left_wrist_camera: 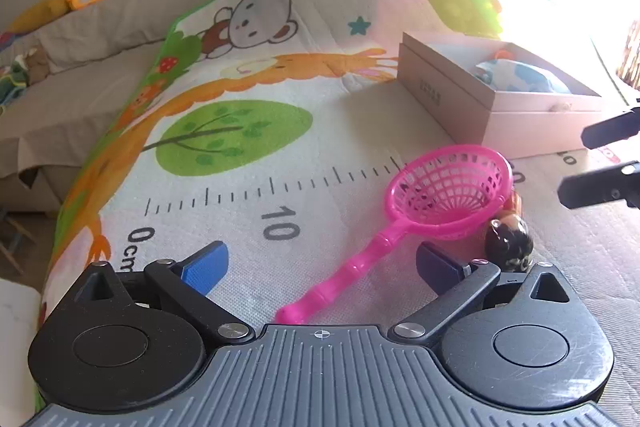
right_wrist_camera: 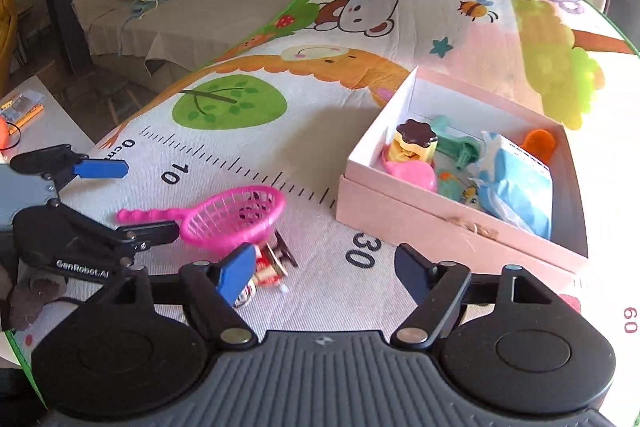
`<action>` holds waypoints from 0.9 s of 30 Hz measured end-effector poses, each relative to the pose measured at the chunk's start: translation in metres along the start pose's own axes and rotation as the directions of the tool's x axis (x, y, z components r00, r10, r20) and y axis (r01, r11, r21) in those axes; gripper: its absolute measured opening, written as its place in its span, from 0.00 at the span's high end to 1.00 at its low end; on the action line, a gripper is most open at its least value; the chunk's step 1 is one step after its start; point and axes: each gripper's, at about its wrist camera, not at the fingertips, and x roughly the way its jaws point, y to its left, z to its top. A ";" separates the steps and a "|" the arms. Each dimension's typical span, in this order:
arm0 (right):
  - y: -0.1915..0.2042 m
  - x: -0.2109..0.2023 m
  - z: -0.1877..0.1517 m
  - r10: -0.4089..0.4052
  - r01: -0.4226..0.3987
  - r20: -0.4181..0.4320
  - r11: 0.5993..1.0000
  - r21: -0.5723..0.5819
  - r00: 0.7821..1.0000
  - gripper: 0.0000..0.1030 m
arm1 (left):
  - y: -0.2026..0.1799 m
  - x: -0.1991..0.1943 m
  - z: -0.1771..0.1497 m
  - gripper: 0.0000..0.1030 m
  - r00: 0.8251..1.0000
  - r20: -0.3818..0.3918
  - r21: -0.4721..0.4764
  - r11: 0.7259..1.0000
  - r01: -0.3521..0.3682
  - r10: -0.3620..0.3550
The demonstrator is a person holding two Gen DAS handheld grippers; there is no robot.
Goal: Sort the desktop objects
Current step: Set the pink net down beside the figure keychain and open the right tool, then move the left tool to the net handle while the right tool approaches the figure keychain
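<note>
Hovering both claws wide open over the cartoon mat, gripping nothing.

Your left claw (left_wrist_camera: 322, 267) sits low and level, its fingers straddling the handle of the pink net scoop (left_wrist_camera: 448, 193), which lies at centre right of the left wrist view with a small dark figurine (left_wrist_camera: 509, 241) touching its basket. Your right claw (right_wrist_camera: 325, 273) points toward the open pink box (right_wrist_camera: 452, 215) at right of its view, with the toys inside it; the scoop lies at lower left.
</note>
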 end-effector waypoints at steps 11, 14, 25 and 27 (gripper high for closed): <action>0.026 0.035 -0.020 0.021 -0.020 -0.020 0.999 0.043 1.000 0.45 | 0.001 0.007 0.003 0.00 0.999 -0.010 -0.012 0.999 -0.050 0.049; 0.022 0.038 -0.019 -0.030 0.031 -0.025 0.999 0.043 0.999 0.54 | 0.003 0.005 0.001 0.00 1.000 -0.014 -0.025 0.999 -0.026 0.025; -0.040 0.019 -0.043 -0.255 0.262 -0.060 0.948 0.183 0.965 0.53 | -0.021 0.003 0.000 0.00 0.993 -0.023 -0.016 0.993 0.113 -0.113; -0.046 0.015 -0.048 -0.269 0.275 -0.061 0.940 0.203 0.961 0.49 | -0.029 0.003 -0.001 0.00 0.988 -0.034 -0.010 0.988 0.154 -0.154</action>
